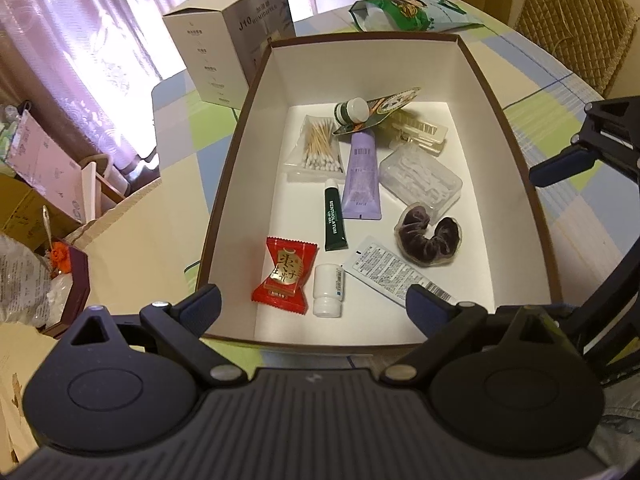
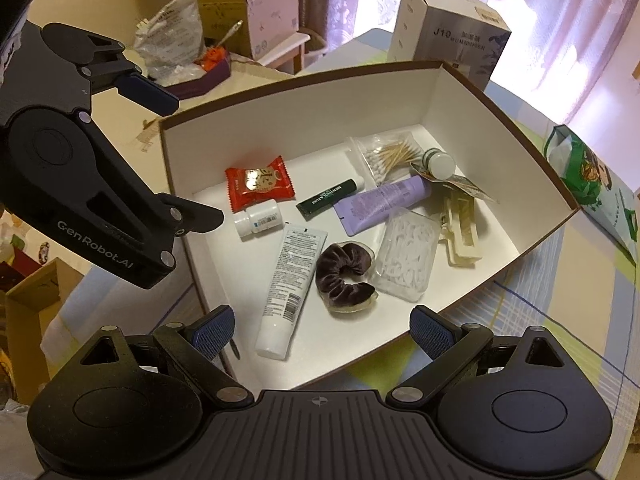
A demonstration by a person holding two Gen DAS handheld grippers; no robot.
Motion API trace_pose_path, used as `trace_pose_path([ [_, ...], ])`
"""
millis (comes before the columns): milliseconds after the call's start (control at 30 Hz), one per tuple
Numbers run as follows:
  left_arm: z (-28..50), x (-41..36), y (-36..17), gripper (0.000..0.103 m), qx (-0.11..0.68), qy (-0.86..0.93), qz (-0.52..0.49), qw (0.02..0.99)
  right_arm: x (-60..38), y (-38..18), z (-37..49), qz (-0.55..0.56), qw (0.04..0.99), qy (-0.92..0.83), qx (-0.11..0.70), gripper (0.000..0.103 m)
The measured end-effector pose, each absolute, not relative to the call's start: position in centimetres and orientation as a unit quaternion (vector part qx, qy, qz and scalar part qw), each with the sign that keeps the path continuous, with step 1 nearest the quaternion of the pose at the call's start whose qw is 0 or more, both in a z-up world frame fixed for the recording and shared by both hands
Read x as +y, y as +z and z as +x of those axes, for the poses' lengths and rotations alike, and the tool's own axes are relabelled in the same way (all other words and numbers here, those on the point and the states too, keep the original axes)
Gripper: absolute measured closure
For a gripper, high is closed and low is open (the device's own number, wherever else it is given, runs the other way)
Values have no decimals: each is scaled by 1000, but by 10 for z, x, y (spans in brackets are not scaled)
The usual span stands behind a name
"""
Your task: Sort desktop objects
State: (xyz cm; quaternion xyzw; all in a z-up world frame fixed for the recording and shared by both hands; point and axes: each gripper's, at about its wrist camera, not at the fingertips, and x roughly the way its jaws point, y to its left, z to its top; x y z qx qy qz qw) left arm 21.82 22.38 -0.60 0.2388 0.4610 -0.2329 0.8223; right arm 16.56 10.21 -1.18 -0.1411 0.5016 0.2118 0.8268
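Note:
A brown-rimmed white box [image 1: 240,128] [image 2: 304,120] holds several items: a red candy packet [image 1: 285,275] [image 2: 258,182], a small white bottle [image 1: 328,290] [image 2: 258,219], a green Mentholatum tube [image 1: 334,218] [image 2: 330,198], a purple tube [image 1: 362,176] [image 2: 384,200], a white tube [image 1: 396,276] [image 2: 288,284], a dark scrunchie [image 1: 430,236] [image 2: 344,276], cotton swabs [image 1: 318,146] [image 2: 390,156] and a clear floss box [image 1: 420,178] [image 2: 408,252]. My left gripper [image 1: 314,306] [image 2: 180,156] is open and empty over the box's near end. My right gripper [image 2: 322,332] is open and empty above the box edge.
A humidifier carton [image 1: 232,36] [image 2: 448,36] stands behind the box. A green snack bag [image 1: 412,12] [image 2: 592,180] lies on the checked tablecloth [image 1: 560,92]. A wicker chair [image 1: 576,20] is at the far right. Cardboard boxes and clutter [image 2: 224,20] lie off the table's side.

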Motion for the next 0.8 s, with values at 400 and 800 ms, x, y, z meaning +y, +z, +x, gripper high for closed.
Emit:
trace_pose_path([
  [400,189,213,9,5,454,-180,218,845,78,-3,149,-150,830,255,473,4],
  [800,154,188,11,5,462,-124,194,857,38,-1,134,-152,826,282,465,4],
])
